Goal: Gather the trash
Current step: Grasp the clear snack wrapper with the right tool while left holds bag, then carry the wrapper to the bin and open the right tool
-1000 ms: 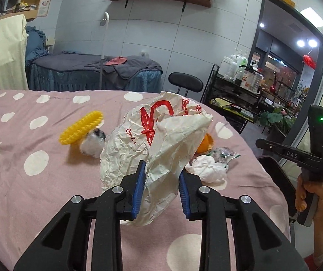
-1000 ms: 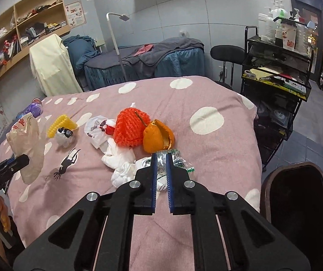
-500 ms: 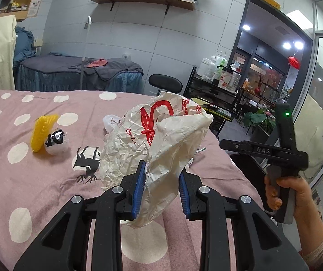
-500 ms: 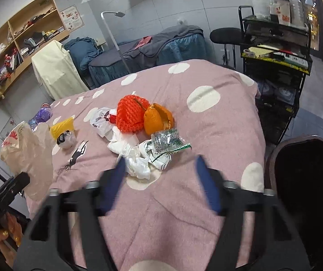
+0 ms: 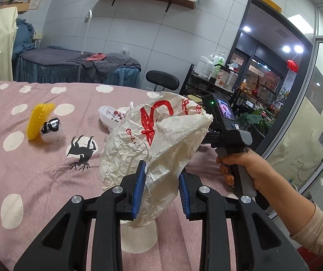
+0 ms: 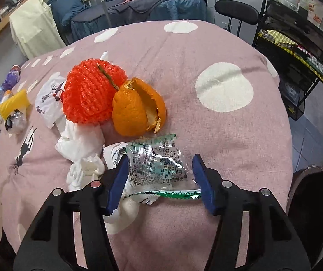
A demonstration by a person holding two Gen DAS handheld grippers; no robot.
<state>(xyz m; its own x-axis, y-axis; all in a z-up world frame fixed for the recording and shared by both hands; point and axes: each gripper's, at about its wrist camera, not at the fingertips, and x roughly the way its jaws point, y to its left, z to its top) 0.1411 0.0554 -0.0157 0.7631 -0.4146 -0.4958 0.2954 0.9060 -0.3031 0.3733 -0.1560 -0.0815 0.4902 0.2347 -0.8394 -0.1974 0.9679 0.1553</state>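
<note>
A crinkled white plastic bag (image 5: 161, 149) is clamped by the left gripper (image 5: 160, 189); a glossy clear wrapper (image 6: 159, 167) is straddled by the wide-spread right gripper (image 6: 161, 180).

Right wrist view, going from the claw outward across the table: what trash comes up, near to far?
Clear snack wrapper between the open right claw fingers → orange peel → red foam fruit net. The white tissues sit off to the left, overlapping that line.

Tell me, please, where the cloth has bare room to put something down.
Free: right of the orange peel, around the big white dot. Crowded: from the red foam net through the tissues to the wrapper.
</note>
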